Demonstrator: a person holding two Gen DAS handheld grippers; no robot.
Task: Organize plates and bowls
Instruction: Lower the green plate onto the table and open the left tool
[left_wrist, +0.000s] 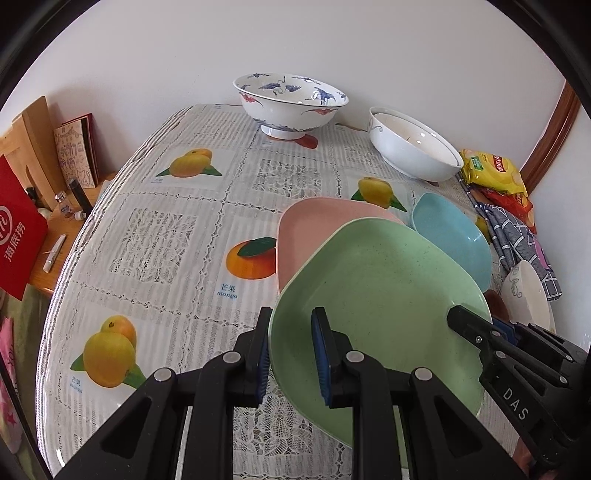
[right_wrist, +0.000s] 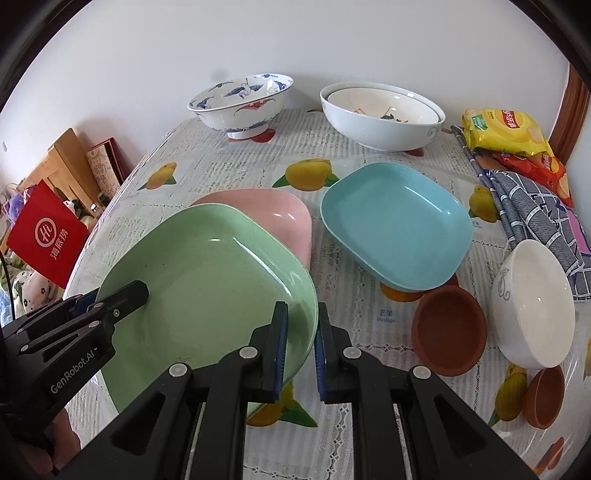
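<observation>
A green square plate (left_wrist: 373, 291) (right_wrist: 207, 280) is held tilted above the table, overlapping a pink plate (left_wrist: 314, 229) (right_wrist: 273, 210). My left gripper (left_wrist: 291, 354) is shut on the green plate's left rim and shows in the right wrist view (right_wrist: 122, 299). My right gripper (right_wrist: 300, 350) is shut on its right rim and shows in the left wrist view (left_wrist: 469, 325). A blue plate (left_wrist: 454, 236) (right_wrist: 395, 225) lies to the right.
A blue-patterned bowl (right_wrist: 240, 99) and nested white bowls (right_wrist: 380, 110) stand at the back. A white bowl (right_wrist: 532, 299) and two brown bowls (right_wrist: 448, 328) (right_wrist: 545, 397) are at right. Snack bags (right_wrist: 506, 129) and a checked cloth (right_wrist: 535, 206) lie at the right edge.
</observation>
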